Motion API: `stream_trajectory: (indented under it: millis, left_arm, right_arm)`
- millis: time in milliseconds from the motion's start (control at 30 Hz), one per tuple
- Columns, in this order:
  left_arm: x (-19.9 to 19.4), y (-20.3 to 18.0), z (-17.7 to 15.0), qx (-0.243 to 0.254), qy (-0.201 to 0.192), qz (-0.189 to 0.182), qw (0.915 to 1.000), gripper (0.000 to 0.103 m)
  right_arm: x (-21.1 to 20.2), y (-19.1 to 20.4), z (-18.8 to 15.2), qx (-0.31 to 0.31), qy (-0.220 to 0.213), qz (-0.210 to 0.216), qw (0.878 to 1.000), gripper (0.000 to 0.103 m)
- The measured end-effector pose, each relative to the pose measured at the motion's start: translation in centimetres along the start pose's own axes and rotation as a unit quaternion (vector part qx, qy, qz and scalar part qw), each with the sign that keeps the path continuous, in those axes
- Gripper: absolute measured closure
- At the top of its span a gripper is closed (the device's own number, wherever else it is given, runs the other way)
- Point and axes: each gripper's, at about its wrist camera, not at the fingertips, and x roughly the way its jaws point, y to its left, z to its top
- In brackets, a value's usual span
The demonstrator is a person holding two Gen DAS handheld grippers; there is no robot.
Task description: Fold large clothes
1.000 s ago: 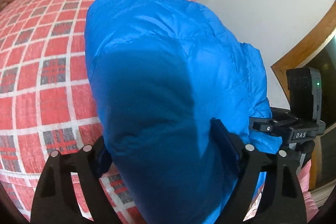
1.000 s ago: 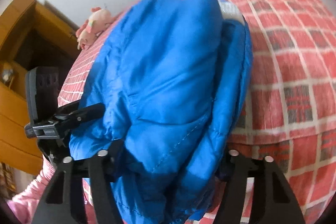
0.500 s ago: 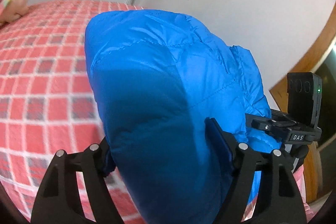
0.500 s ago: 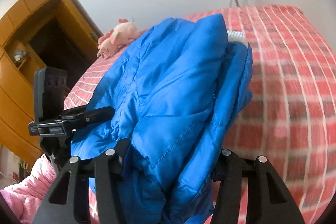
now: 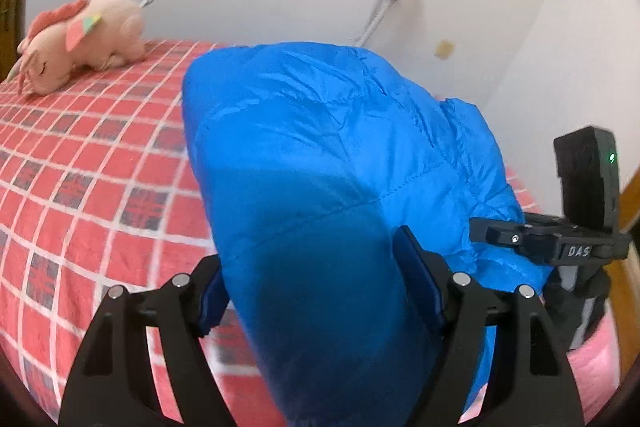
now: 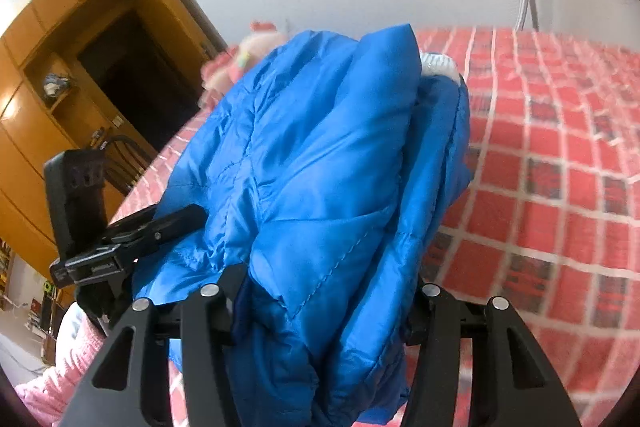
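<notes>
1. The bed (image 5: 80,163) is your landmark: its red checked cover with white lines fills the lower left of your left wrist view and the right side of your right wrist view (image 6: 560,187).
2. The wooden wardrobe (image 6: 72,75) stands past the bed's edge, at the left of your right wrist view, with a dark open recess in it.
3. The blue padded jacket (image 5: 320,167) is bundled into a thick, puffy roll and sits above the bed cover, between you and the bed's far side. In the right wrist view (image 6: 320,167) a bit of white ribbed trim shows at the roll's far end.
4. Your left gripper (image 5: 316,291) has just closed in a little and now clasps one end of the jacket; both blue pads press into the padding, one from each side.
5. Your right gripper (image 6: 324,303) grasps the other end of the same roll, with the fabric bulging out between and over its fingers.
6. The pink plush toy (image 5: 80,43) lies on the bed near the wall, well apart from the jacket; in the right wrist view it is blurred and mostly hidden behind the roll.
7. A pink sleeve (image 6: 60,367) shows at the lower left, below your other gripper's handle.
</notes>
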Motion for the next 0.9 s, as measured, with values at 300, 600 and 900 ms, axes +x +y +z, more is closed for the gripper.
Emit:
stream_trajectory:
  millis: [300,600,900]
  left_arm:
    - [1.6,0.6,-0.4,0.0,0.009,0.025,0.9996,0.021]
    - [-2.7,-0.6,-3.0,0.011,0.004,0.084,0.9964,0.015]
    - [-2.9,-0.4,-5.2,0.013,0.003,0.106,0.9942,0.014]
  right_arm:
    - [-0.1,-0.9,-1.0,0.026,-0.002,-0.003,1.0,0.036]
    - [-5.3,1.1,-4.7,-0.006,-0.026,-0.057,0.998,0.031]
    - [-3.7,0.3,-6.6,0.021,-0.006,-0.115,0.993,0.027]
